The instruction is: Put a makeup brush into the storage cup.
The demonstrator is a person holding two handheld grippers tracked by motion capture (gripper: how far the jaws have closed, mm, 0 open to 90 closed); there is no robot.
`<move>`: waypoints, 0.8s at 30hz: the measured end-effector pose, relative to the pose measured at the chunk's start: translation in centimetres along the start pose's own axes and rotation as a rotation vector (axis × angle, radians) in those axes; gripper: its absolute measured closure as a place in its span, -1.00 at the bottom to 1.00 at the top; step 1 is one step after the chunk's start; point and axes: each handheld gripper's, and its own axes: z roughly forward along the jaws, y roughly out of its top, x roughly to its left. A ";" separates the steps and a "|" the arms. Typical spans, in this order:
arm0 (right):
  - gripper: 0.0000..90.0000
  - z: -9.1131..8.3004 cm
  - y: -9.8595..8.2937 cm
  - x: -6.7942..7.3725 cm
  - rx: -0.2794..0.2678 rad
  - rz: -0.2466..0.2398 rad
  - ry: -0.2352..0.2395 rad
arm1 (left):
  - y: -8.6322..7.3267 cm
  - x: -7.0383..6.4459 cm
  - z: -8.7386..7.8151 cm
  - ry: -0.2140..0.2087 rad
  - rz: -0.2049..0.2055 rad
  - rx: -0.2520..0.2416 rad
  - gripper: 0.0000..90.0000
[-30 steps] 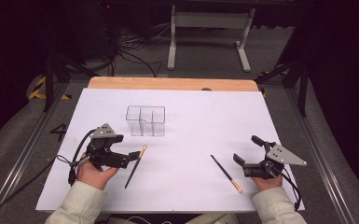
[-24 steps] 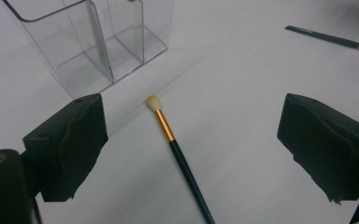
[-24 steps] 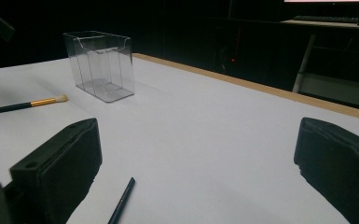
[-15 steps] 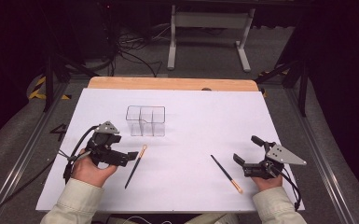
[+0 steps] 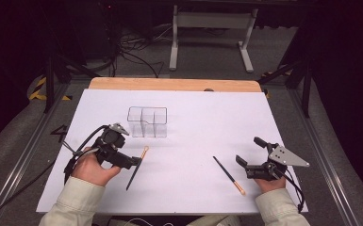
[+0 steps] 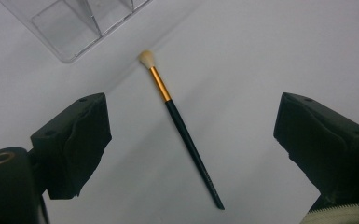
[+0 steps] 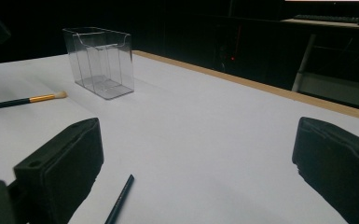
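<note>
The fingers point(image 6: 72, 140) of the left gripper point(image 5: 133, 162) stand wide apart, poised above the slim black-handled makeup brush with gold ferrule and pale tip point(image 6: 182, 130), which lies flat on the white table sheet point(image 5: 207, 122) just short of the clear plastic compartment organiser point(image 5: 147, 121). Best to come down square across the handle's middle (it's thin and could roll). The right gripper point(image 5: 251, 165) gapes empty too, near a second black brush point(image 5: 229, 175), whose tip end is cut off in the right gripper view.

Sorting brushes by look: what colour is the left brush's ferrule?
Gold, clearest in the left gripper view.
</note>
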 end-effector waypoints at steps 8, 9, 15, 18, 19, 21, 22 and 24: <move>-0.93 0.0 0.0 -0.1 0.002 -0.002 -0.003 | 0.6 -0.3 0.5 0.032 0.022 0.052 -0.74; -0.93 0.0 0.0 -0.1 0.002 -0.003 -0.003 | 0.8 -0.4 0.8 0.036 0.025 0.069 -0.74; -0.93 -0.1 0.0 -0.1 0.007 -0.007 -0.007 | 1.2 -0.4 1.3 0.052 0.019 0.117 -0.72; -0.93 -0.1 0.0 -0.1 0.010 -0.008 -0.009 | 1.4 -0.4 1.9 0.079 0.022 0.164 -0.70; -0.93 -0.1 0.0 -0.1 0.011 -0.009 -0.008 | 1.5 -0.3 2.0 0.086 0.020 0.176 -0.70; -0.92 -0.1 0.0 -0.1 0.010 -0.011 -0.007 | 1.5 -0.3 2.5 0.089 0.014 0.196 -0.70; -0.92 -0.1 0.0 -0.1 0.012 -0.009 -0.007 | 1.5 -0.2 2.7 0.082 0.011 0.207 -0.70; -0.92 -0.1 0.0 -0.1 0.010 -0.008 -0.007 | 1.6 -0.1 2.9 0.078 0.013 0.213 -0.70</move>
